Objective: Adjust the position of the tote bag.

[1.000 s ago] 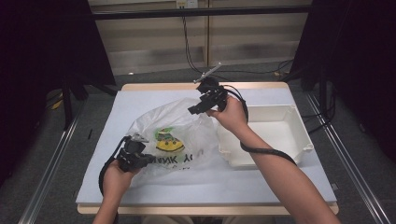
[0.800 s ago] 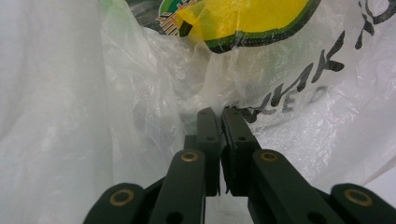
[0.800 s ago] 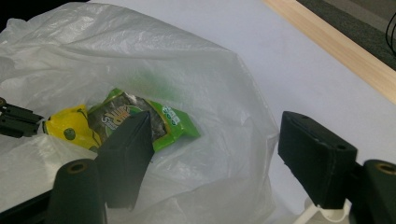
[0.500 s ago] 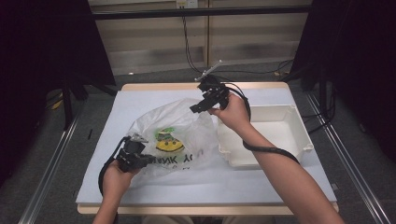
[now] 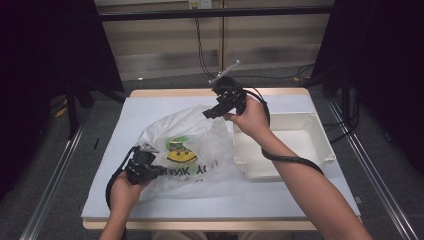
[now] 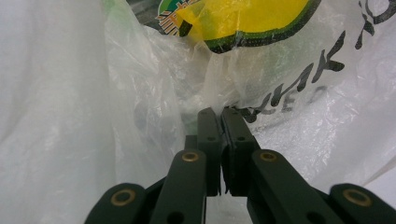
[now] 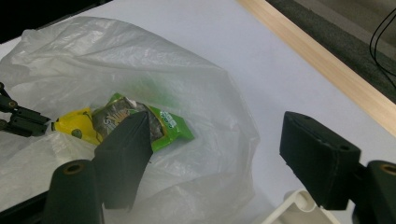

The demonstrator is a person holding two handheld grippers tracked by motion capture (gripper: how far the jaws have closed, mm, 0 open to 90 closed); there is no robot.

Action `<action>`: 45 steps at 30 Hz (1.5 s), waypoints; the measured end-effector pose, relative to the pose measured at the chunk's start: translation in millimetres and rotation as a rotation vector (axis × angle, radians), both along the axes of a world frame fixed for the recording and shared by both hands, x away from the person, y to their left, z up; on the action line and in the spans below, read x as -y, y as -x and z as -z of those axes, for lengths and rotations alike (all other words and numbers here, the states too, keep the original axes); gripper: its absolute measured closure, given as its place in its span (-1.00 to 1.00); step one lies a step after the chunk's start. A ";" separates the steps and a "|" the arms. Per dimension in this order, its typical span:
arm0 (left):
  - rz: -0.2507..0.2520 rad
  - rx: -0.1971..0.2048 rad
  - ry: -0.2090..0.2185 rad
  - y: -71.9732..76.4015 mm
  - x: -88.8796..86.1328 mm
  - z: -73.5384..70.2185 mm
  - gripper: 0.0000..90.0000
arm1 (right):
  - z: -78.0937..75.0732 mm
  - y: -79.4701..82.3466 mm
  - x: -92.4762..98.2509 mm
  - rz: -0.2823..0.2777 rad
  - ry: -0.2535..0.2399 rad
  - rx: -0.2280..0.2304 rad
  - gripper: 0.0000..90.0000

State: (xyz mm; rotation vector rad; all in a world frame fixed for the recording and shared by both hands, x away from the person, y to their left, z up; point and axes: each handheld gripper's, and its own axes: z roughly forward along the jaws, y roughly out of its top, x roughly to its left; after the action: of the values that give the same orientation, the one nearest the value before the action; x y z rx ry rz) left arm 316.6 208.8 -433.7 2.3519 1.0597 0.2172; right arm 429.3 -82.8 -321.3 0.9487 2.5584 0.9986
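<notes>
A clear white plastic bag [image 5: 195, 145] with a yellow smiley print lies in the middle of the white table. My left gripper [image 5: 157, 171] is at its near left edge, shut on a fold of the bag film [image 6: 219, 116]. My right gripper [image 5: 214, 111] hovers above the bag's far right side, open with nothing between its jaws [image 7: 219, 140]. Through the bag's open mouth in the right gripper view I see a green snack packet [image 7: 159, 122] inside, lying next to the yellow print.
A white plastic tray [image 5: 320, 150] stands to the right of the bag, touching it; its corner [image 7: 292, 207] shows under my right gripper. The table's wooden far edge [image 7: 327, 65] runs behind. Cables trail from both grippers.
My right gripper has shifted slightly above the bag's far side and stays open. The left gripper keeps its hold and has not moved.
</notes>
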 end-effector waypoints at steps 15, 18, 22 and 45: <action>-0.001 0.004 0.006 0.3 0.3 -0.6 0.94 | 7.0 8.4 -16.8 -0.097 -0.057 -0.066 -0.10; -0.004 -0.001 0.011 0.1 -0.6 -1.1 0.94 | 13.0 14.9 -24.7 -0.145 -0.058 -0.081 0.02; -0.011 0.013 0.011 0.4 -2.5 -2.4 0.94 | 22.1 22.5 -27.4 -0.172 -0.030 -0.081 0.10; -0.057 0.024 0.025 -1.1 -7.4 -5.2 0.85 | 73.6 43.0 26.5 -0.161 0.011 -0.129 0.33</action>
State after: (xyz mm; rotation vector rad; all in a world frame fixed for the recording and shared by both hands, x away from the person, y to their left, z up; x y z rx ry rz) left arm 317.6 216.2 -428.5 2.2934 1.1124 0.2515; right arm 386.4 -109.3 -394.9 0.8415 2.7817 0.9932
